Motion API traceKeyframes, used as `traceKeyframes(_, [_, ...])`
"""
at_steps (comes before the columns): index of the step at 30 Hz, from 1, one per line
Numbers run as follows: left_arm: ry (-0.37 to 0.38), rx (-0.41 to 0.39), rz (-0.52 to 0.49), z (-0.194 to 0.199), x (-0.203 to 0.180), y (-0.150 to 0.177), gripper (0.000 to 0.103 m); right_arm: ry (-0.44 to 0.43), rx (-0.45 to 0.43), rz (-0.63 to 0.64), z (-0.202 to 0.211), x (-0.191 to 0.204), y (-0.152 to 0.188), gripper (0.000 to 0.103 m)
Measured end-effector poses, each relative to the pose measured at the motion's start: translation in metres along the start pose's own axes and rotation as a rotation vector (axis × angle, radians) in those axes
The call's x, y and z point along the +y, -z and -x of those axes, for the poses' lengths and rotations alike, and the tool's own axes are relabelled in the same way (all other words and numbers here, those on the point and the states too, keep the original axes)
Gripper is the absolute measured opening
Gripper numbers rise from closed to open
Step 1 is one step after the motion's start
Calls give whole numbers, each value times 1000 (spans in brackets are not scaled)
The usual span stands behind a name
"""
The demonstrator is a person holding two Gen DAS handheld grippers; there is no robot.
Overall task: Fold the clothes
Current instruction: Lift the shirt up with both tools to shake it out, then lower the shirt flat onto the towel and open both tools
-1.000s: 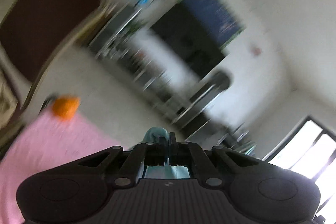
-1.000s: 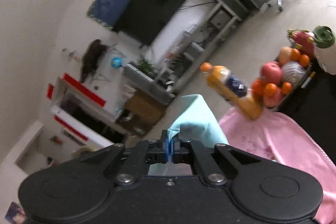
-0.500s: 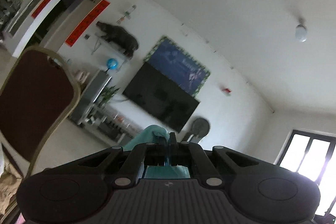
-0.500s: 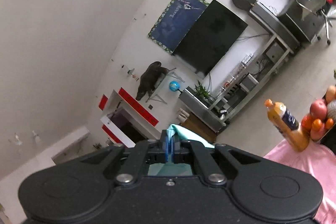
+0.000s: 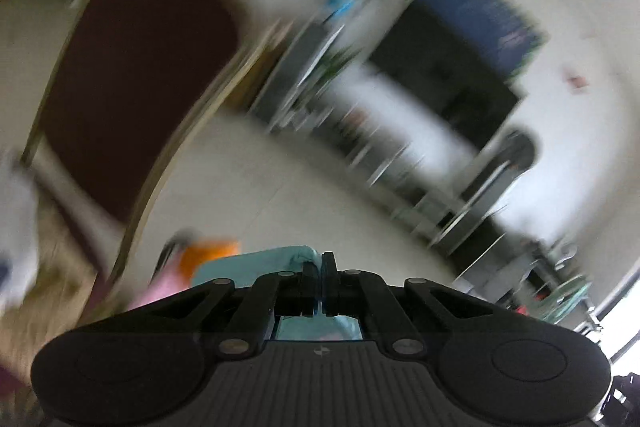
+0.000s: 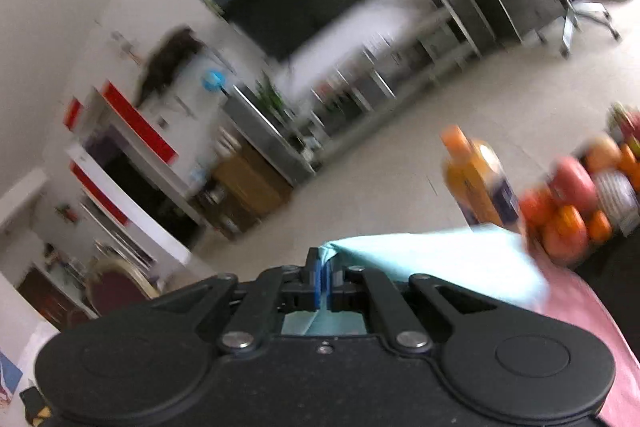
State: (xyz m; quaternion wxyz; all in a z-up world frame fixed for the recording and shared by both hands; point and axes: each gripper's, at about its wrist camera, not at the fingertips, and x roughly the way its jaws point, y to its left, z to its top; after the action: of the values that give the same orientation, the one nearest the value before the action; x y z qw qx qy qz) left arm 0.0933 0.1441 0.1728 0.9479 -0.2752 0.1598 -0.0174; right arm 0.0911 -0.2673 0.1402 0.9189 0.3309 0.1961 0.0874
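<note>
Both views have swung down since half a second ago: ceiling gone, floor, chair and orange bottle back in frame, heavily blurred. Soft teal cloth, thin and smooth, hangs over a pink fuzzy cover near its far edge. Left gripper is pinched tight on one bunched cloth corner; right gripper is pinched on another.
</note>
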Motion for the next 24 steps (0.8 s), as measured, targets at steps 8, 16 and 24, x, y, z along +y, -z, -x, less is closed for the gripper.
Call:
traceKeyframes(8, [47, -17, -97, 55, 12, 58, 1, -73, -55, 73, 69, -14, 21, 3])
traceKeyframes(16, [-224, 307, -33, 9, 113, 219, 0, 164, 224, -43, 28, -126, 171, 3])
traceKeyframes(24, [-351, 460, -65, 11, 154, 290, 0, 326, 389, -116, 36, -189, 266, 3])
